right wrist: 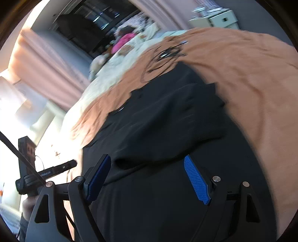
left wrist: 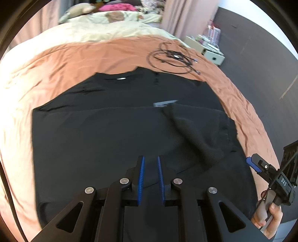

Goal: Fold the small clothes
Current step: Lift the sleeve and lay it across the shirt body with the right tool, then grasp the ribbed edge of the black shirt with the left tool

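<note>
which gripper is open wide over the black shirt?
The right gripper: its blue fingers stand far apart. The left gripper shows only a narrow gap above the black shirt.

Bedroom in a home. Landmark: bed (left wrist: pixel 55 61), covered with an orange-brown sheet. At the bed's far end: cream patterned duvet (left wrist: pixel 104 24), a pink fabric heap (left wrist: pixel 117 7) and a soft toy (left wrist: pixel 78 10). On the sheet, near the bed's far right edge: loose coil of black cable (left wrist: pixel 173 59). Spread across the bed's near part: black T-shirt (left wrist: pixel 111 134). Behind the bed's head: pink curtains (left wrist: pixel 184 16). Right of the bed, on the floor beside a dark grey wall (left wrist: pixel 260 55): small white bedside cabinet (left wrist: pixel 210 50) with clutter on top.
</note>
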A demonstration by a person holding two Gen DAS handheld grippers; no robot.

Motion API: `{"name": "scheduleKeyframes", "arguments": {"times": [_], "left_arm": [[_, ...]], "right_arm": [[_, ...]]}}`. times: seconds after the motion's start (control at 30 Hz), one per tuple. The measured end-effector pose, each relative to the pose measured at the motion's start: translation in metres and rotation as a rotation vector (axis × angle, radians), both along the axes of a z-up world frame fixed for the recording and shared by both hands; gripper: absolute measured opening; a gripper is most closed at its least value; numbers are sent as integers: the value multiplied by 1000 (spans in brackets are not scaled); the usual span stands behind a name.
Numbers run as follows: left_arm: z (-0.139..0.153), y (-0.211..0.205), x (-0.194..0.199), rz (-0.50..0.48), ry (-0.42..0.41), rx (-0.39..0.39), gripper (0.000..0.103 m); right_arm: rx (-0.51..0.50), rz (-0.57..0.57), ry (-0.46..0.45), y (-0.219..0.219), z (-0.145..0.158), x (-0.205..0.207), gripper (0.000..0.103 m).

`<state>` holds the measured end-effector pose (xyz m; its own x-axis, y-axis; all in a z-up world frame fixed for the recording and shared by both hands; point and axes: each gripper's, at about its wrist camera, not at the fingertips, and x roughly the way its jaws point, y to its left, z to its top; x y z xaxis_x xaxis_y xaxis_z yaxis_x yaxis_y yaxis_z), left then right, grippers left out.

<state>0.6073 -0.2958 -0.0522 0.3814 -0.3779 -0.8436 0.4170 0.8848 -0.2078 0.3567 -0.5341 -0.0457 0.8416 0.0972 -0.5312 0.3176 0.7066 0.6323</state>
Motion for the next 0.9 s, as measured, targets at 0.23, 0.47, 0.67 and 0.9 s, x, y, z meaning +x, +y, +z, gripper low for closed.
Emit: {"name": "scheduleKeyframes", "arguments": {"times": [0.23,0.47,0.67,0.9], "left_arm": [[-8,-81,0,-133,4,-7,37],[-10,-163,-11,-273,12,-45,37],[-46,-234,-20,-363,62,-16,56],[-80,-269,-18,-366,52,67,56]], "right_arm": [[68,-101,6,-45,-5,-4,76],[128,-210,-19,-29,-13,-15,66],[176,-232,-47,19,-25,-63,65],[179,-215,-43,7,-33,-81,65]]}}
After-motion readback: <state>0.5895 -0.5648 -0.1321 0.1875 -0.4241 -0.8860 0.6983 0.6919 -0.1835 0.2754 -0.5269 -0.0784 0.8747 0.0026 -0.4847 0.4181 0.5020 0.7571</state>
